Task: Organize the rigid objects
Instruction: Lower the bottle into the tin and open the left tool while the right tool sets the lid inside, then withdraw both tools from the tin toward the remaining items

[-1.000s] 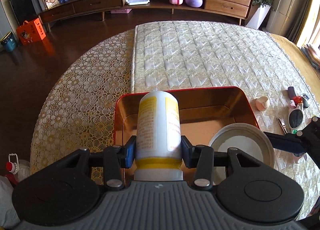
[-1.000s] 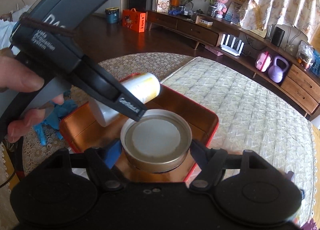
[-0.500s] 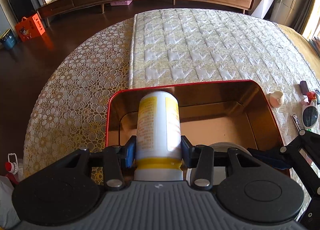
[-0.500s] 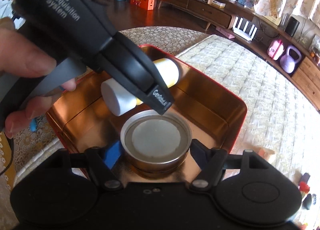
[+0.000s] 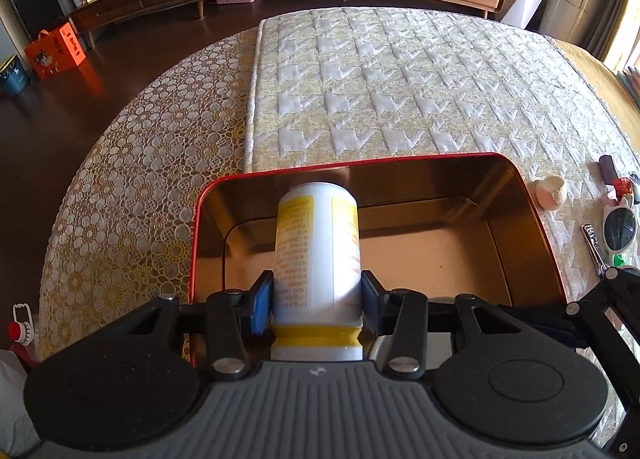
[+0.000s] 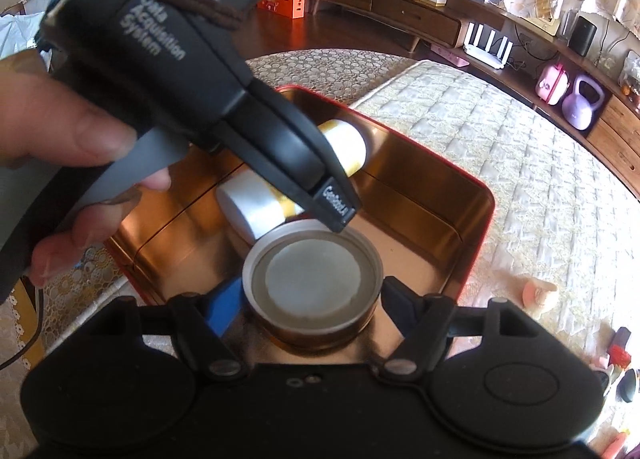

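Over a red-rimmed tin [image 5: 536,215] on the table [image 5: 400,91], a white and yellow bottle [image 5: 318,243] is clamped by the left gripper [image 5: 316,295]. Inside the tin, a round jar [image 6: 312,279] is seen between the right gripper [image 6: 312,303] pads, whose jaws have just been opening and stand slightly clear of it.

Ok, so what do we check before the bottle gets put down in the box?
1. Bottle gripped firmly by the left gripper jaws: ok.
2. Bottle inside the red box rim: ok.
3. Bottle touching the box floor: cannot tell.
4. Round tin sitting in the box: ok.
5. Right gripper jaws have just been opening, tin between them, grip let go: ok.
6. Bare floor left beside the tin: ok.
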A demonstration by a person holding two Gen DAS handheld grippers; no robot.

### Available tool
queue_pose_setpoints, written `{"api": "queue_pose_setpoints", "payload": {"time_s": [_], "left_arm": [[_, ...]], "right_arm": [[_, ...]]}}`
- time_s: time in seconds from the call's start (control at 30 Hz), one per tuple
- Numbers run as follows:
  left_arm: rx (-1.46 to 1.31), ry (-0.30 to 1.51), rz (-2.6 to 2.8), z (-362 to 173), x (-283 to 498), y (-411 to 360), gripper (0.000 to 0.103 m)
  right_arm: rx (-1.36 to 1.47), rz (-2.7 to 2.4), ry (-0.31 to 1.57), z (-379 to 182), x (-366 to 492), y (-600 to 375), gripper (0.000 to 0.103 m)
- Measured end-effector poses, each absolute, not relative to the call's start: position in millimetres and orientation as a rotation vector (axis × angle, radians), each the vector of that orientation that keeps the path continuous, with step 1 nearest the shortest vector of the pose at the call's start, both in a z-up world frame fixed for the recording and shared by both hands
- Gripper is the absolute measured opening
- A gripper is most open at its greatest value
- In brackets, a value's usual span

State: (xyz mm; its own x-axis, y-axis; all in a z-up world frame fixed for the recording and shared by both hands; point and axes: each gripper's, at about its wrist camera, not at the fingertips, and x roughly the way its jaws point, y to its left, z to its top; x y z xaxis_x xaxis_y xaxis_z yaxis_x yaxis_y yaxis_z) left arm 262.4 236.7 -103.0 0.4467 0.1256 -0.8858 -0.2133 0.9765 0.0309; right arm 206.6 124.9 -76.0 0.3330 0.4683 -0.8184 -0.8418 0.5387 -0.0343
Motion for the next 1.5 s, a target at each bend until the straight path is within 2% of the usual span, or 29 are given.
{"api": "queue_pose_setpoints", "payload": {"time_s": [0.3,0.57,1.23,1.3,1.33,1.5], "left_arm": [[-0.115,1.064,0.240,-95.1,256.3,240.9,0.046],[-0.125,1.015,0.247,-75.7,241.5,240.4,0.056],[-0.116,0.904,0.201,-30.6,192.2,203.4,0.057],[-0.112,0.892,0.194,-27.0,186.9,196.7,0.061],[-0.111,0.885,0.192,-25.7,184.4,193.8,0.066],[-0.107,0.860,0.170,-19.3,169.2,173.9,0.067]], "right_arm": [[-0.446,0.902,0.839,-63.1,198.4,101.2,0.078],[-0.379,0.906,0.816,-43.3,191.2,78.9,0.079],[-0.272,0.884,0.761,-0.1,173.8,32.4,0.085],[-0.260,0.877,0.758,2.0,172.2,25.2,0.086],[-0.254,0.872,0.757,3.4,171.6,21.6,0.086],[-0.227,0.843,0.749,7.8,164.8,2.3,0.089]]}}
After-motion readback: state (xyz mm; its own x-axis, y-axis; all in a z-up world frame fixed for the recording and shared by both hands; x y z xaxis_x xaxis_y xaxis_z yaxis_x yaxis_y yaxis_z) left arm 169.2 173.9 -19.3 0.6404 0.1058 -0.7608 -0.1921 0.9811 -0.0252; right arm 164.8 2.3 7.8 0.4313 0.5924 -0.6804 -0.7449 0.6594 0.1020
